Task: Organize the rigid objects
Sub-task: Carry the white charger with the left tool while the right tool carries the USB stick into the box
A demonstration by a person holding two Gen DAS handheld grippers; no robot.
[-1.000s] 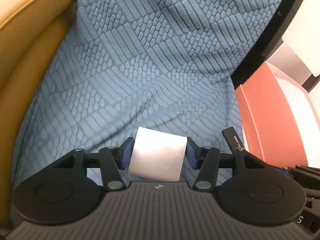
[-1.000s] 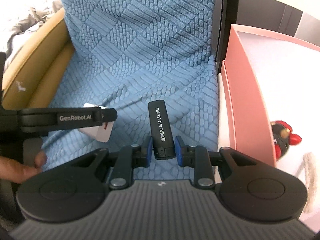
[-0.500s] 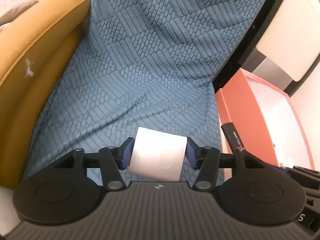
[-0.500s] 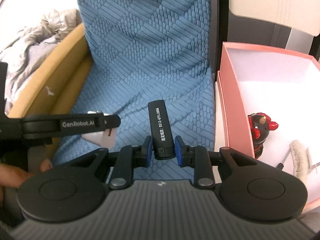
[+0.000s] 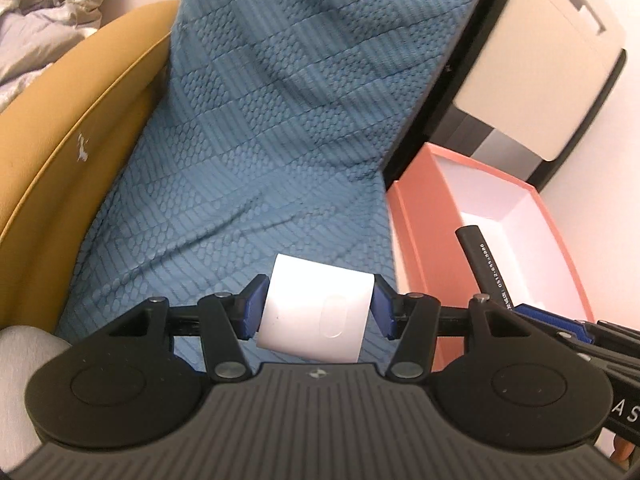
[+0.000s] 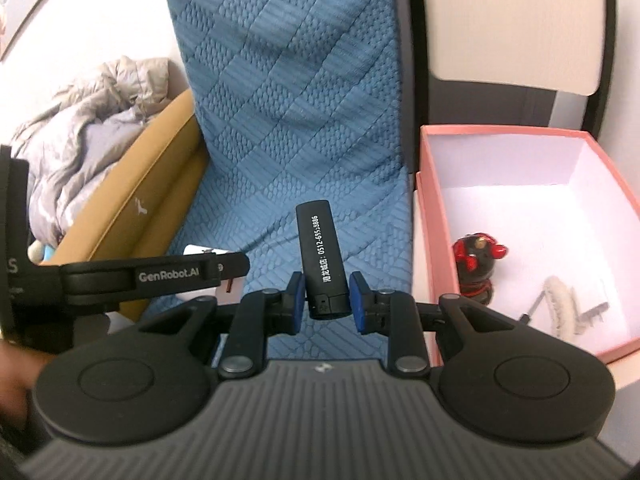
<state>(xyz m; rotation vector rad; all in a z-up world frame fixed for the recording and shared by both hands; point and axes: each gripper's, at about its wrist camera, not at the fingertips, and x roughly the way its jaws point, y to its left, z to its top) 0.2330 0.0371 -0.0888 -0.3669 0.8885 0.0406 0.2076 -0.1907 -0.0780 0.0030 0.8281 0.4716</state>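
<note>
1. Held between the blue pads of the left gripper (image 5: 318,312) is a small white rectangular plastic block (image 5: 316,314) with an oval mark embossed on its face; the jaws are closed narrowly against its two sides.
2. Clamped by the right gripper (image 6: 326,296) is a slim black rectangular lighter-like stick (image 6: 322,260) printed with white digits, gripped at its lower end and pointing toward 12 o'clock.
3. In the left wrist view the same black stick (image 5: 486,264) is seen at 3 o'clock of the white block, rising in front of the pink box.
4. In the right wrist view the left gripper's black arm, marked "GenRobot.AI", is seen at 9 o'clock of the black stick, with a corner of the white block (image 6: 196,250) showing behind it.
5. A textured blue quilted cover (image 5: 280,140) is draped over the seat behind both held items.
6. A mustard-yellow padded armrest (image 5: 68,152) is found at 9 o'clock of the cover.
7. An open pink cardboard box with a white interior (image 6: 430,220) is placed at 3 o'clock of the cover, just beside it.
8. Inside the box a red-and-black figurine (image 6: 476,272) is seen near the left wall, and a cream fuzzy strip (image 6: 560,304) lies at 3 o'clock of it.
9. A crumpled grey puffer jacket (image 6: 80,152) is piled beyond the armrest at 10 o'clock.
</note>
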